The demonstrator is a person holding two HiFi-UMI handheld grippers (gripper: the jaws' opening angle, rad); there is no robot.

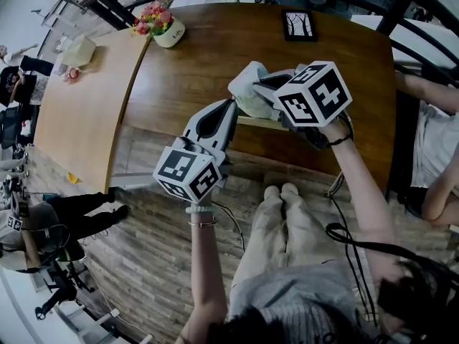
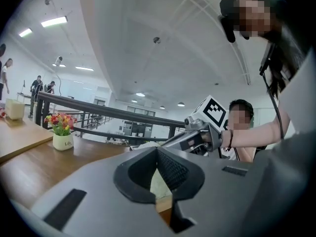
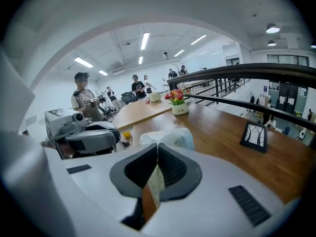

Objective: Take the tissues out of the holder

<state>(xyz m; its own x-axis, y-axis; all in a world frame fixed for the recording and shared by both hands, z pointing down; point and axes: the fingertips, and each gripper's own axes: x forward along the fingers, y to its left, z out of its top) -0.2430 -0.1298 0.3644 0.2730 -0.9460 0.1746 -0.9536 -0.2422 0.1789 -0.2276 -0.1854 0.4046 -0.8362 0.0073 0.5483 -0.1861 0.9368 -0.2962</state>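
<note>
1. The left gripper (image 2: 158,152), centre-left in the head view, has its jaws closed narrow on the lower-left edge of the soft white holder (image 1: 246,84).
2. The right gripper (image 3: 157,148), centre-right, has its jaws almost together, pinching 1 thin pale tissue (image 3: 156,181).
3. The holder sits at the near edge of the wooden table (image 1: 201,56), between the 2 grippers.
4. Farther back, a flower pot (image 1: 166,29) stands at upper left and 1 framed picture (image 1: 299,25) stands at top centre-right.
</note>
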